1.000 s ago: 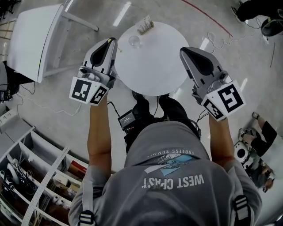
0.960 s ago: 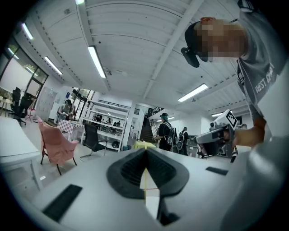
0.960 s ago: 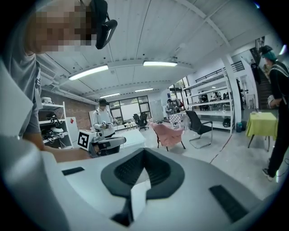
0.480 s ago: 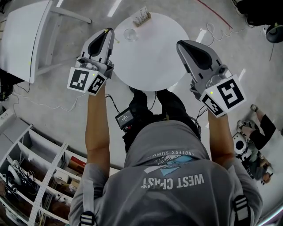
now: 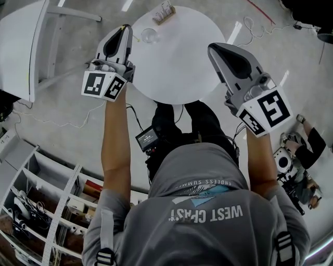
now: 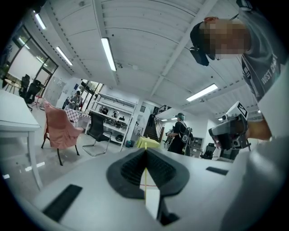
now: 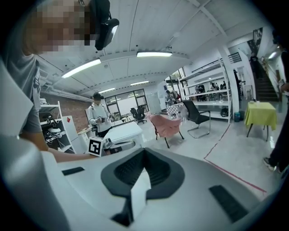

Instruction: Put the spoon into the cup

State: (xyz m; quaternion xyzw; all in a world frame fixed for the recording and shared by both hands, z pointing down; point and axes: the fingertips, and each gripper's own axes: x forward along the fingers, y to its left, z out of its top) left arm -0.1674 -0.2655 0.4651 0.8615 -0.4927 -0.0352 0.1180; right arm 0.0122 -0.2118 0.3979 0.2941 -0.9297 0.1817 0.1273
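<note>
A clear glass cup (image 5: 149, 35) stands near the far left rim of the round white table (image 5: 177, 62). My left gripper (image 5: 125, 27) hovers at the table's left edge, just left of the cup. Its jaws are shut on a thin yellow strip (image 6: 145, 180) that runs along their seam and seems to be the spoon seen edge-on. In the left gripper view that gripper (image 6: 145, 152) points out into the room. My right gripper (image 5: 212, 49) is shut with nothing in it at the table's right edge. In the right gripper view that gripper (image 7: 143, 152) also faces the room.
A small holder (image 5: 163, 12) with several upright sticks stands at the table's far edge. A white desk (image 5: 21, 47) is at the left, open shelving (image 5: 36, 208) at the lower left. Another person (image 5: 307, 150) crouches at the right. Cables lie on the floor.
Both grippers have moved forward, up the picture. The left one has closed in on the cup. Both stay shut.
</note>
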